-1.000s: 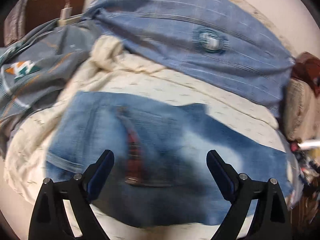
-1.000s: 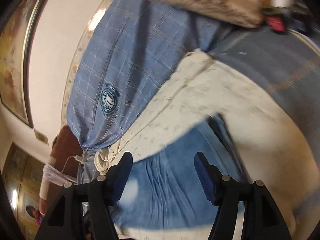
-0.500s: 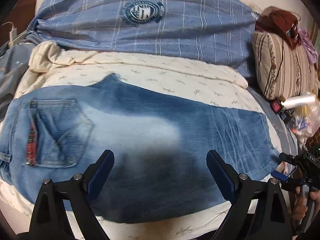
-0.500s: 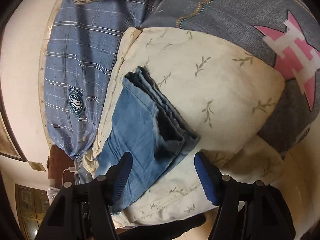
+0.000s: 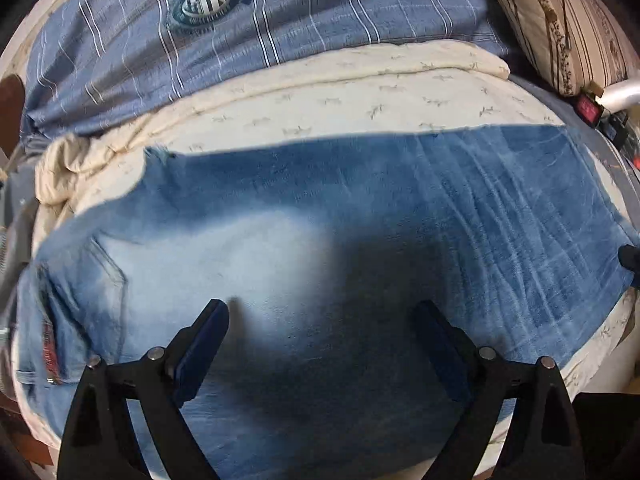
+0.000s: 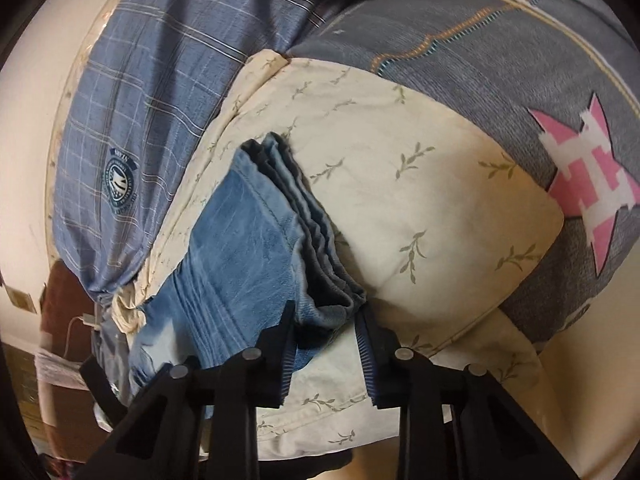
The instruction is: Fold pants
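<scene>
Denim, faded and thick, fills the frame: the pants [image 5: 320, 248] lie lengthwise on the cream quilt [image 5: 360, 92] of a bed, waistband at the left edge, hems at the right. Our left tongs [image 5: 320, 328] hover spread wide over the seat, gripping nothing. Our right tongs [image 6: 326, 316] have just been closing around the stacked hems [image 6: 320, 264] at lower centre. We judge the cloth heavy yet limp, best gripped through all the hem layers.

Faded blue jeans [image 5: 360, 208], cream leaf-sprigged quilt [image 6: 400, 152], blue checked sheet [image 5: 320, 12] with a round badge, grey cover [image 6: 500, 52] with a pink star.
</scene>
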Motion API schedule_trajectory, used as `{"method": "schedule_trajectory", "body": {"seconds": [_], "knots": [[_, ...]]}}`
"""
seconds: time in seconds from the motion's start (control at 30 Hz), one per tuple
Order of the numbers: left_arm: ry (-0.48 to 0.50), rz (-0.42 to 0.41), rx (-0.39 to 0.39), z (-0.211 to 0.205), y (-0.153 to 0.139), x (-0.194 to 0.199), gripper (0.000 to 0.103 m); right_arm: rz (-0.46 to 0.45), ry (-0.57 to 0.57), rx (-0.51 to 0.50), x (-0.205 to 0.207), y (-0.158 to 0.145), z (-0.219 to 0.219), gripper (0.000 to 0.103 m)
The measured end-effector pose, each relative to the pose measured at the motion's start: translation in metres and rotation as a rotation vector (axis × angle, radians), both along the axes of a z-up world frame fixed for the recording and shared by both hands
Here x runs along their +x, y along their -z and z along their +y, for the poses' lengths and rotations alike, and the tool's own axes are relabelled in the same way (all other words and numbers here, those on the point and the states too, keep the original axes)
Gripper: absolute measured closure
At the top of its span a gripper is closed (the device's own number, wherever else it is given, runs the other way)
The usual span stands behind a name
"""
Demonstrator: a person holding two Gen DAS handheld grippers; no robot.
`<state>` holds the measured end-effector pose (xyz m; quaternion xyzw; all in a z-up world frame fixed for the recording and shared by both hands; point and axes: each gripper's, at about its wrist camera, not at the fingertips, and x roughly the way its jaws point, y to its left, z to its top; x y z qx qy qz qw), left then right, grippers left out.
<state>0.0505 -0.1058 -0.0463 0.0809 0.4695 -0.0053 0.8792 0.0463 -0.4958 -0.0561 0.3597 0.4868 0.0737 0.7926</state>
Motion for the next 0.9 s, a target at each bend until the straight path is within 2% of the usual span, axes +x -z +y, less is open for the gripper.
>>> {"method": "schedule_trajectory", "body": {"seconds": [0.03, 0.1, 0.17, 0.2, 0.3, 0.53, 0.63, 0.67, 0.73, 0.8, 0.9], "knots": [[0.001, -0.037, -0.013, 0.001, -0.008, -0.005, 0.009, -0.012, -0.003, -0.016, -0.001, -0.004, 0.002, 0.075], [0.011, -0.047, -0.019, 0.0, -0.008, -0.008, 0.009, -0.03, -0.013, -0.044, -0.001, -0.01, 0.005, 0.076], [0.048, 0.047, 0.043, -0.008, 0.018, 0.0, 0.007, -0.046, -0.025, -0.072, -0.002, -0.017, 0.009, 0.078], [0.044, 0.005, 0.027, -0.006, 0.018, -0.002, 0.006, -0.05, -0.03, -0.079, -0.001, -0.019, 0.011, 0.078], [0.033, 0.042, -0.004, -0.002, 0.016, 0.003, 0.007, -0.084, -0.05, -0.11, -0.003, -0.032, 0.017, 0.081], [0.03, 0.038, -0.068, 0.009, 0.017, 0.013, 0.007, -0.175, -0.11, -0.152, -0.002, -0.065, 0.043, 0.081], [0.017, 0.024, -0.137, 0.02, 0.012, 0.013, 0.014, -0.237, -0.161, -0.147, -0.003, -0.083, 0.066, 0.082], [0.006, 0.017, -0.173, 0.027, 0.009, 0.013, 0.018, -0.262, -0.185, -0.146, -0.004, -0.09, 0.077, 0.082], [-0.027, 0.001, -0.267, 0.046, 0.0, 0.009, 0.019, -0.305, -0.229, -0.14, -0.005, -0.101, 0.096, 0.082], [-0.074, -0.035, -0.302, 0.067, -0.008, 0.002, 0.019, -0.345, -0.283, -0.141, -0.008, -0.111, 0.122, 0.082], [-0.124, -0.058, -0.315, 0.091, -0.012, -0.007, 0.019, -0.391, -0.361, -0.136, -0.012, -0.119, 0.16, 0.082]]}}
